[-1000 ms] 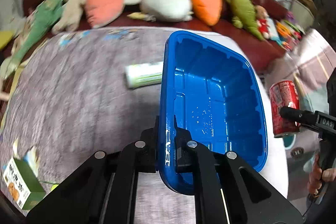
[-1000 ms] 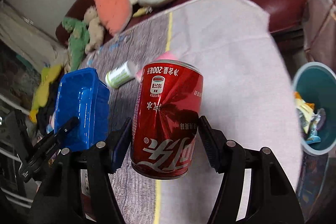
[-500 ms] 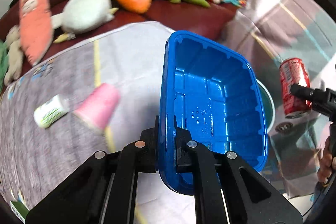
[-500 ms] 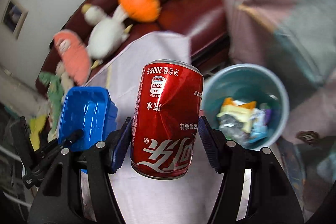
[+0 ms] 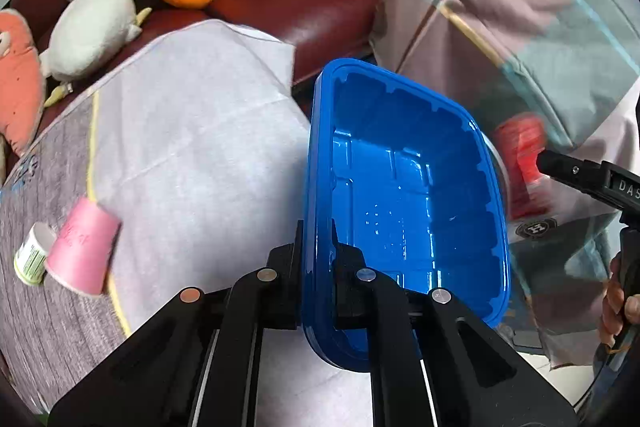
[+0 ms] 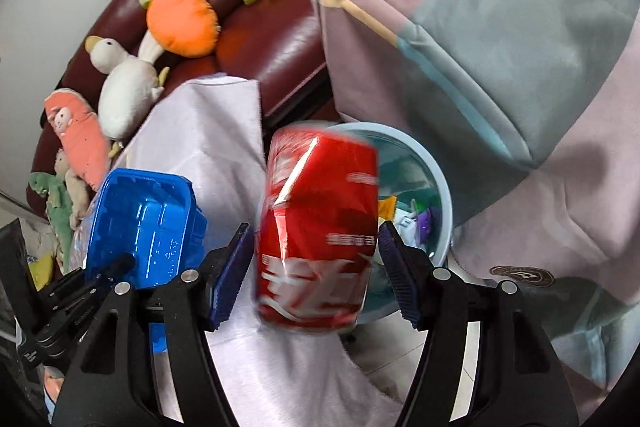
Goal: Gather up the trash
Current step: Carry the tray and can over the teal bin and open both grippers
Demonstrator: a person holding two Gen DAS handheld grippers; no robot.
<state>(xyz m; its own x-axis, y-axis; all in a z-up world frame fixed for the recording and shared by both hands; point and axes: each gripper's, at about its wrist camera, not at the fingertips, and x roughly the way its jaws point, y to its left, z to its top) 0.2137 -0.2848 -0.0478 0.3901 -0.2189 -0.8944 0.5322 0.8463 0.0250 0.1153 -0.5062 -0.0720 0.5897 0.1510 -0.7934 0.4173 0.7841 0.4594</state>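
My left gripper [image 5: 318, 247] is shut on the rim of a blue plastic tray [image 5: 400, 195], held up on edge with its hollow facing right. A dented red soda can [image 6: 316, 235] is blurred between the fingers of my right gripper [image 6: 314, 239]. A narrow gap shows at each blue pad, so the can looks loose. Behind the can stands a pale blue trash bin [image 6: 440, 179] with wrappers inside. The left wrist view shows the can [image 5: 520, 163] to the right of the tray. The tray [image 6: 140, 223] is at the lower left in the right wrist view.
A pink paper cup [image 5: 82, 255] and a small white-green pot [image 5: 34, 259] lie on the cloth-covered table [image 5: 192, 155]. Behind it stands a dark red sofa [image 5: 320, 7] lined with plush toys. A pink and teal blanket [image 6: 500, 47] hangs beside the bin.
Both grippers swung right, from over the table toward the bin. The pads that pressed on the can now stand slightly off it, and the can has blurred and shifted. The tray stays gripped.
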